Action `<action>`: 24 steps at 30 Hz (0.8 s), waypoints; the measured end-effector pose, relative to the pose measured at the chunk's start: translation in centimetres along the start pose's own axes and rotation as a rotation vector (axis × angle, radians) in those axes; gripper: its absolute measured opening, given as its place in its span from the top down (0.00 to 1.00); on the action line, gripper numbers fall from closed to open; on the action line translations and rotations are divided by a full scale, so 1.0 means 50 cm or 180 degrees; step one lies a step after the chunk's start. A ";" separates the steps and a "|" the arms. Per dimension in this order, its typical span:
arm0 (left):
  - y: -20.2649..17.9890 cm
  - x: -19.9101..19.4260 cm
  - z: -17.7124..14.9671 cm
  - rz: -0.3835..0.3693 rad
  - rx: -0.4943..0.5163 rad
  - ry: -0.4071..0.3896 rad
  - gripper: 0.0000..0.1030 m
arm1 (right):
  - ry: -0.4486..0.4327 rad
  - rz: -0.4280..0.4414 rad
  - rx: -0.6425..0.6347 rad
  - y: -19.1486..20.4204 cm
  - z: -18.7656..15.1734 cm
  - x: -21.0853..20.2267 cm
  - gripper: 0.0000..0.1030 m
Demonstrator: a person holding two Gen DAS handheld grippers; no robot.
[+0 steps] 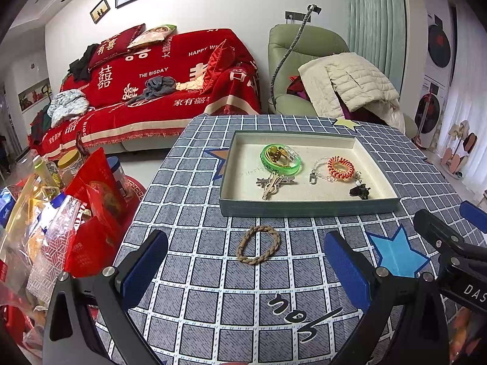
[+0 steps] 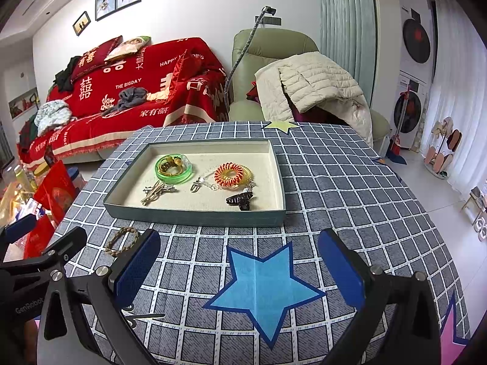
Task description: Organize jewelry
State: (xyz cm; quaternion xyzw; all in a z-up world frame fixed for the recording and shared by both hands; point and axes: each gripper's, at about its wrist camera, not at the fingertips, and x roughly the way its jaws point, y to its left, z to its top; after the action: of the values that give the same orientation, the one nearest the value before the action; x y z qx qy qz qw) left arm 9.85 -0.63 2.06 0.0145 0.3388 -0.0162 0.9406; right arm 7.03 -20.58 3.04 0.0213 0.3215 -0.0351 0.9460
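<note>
On the checked tablecloth (image 1: 194,276), at twelve o'clock from the left gripper (image 1: 243,269): shallow tray (image 1: 307,205) with green bangle (image 1: 281,159), orange coil tie (image 1: 340,168), hair clips (image 1: 274,182). Just before it, unobstructed: braided band (image 1: 258,244), outside the tray. Both left and right gripper (image 2: 240,269) spread wide, holding nothing.

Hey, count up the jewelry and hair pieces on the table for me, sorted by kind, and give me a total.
Bangle: 1, green bangle
Coil hair ties: 1, orange coil tie
Braided bands: 1, tan braided band, outside the tray
Metal hair clips: 1 pile, number unclear
Black claw clip: 1
Clear chain: 1
Total: 6
</note>
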 end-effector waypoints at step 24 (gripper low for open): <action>-0.002 0.000 -0.002 -0.0009 0.0021 -0.0006 0.00 | 0.0006 0.0002 0.0001 0.000 0.002 -0.001 0.00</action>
State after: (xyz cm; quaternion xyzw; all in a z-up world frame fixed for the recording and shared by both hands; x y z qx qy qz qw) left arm 9.79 -0.74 1.98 0.0171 0.3378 -0.0186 0.9409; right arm 7.05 -20.57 3.15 0.0215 0.3225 -0.0348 0.9457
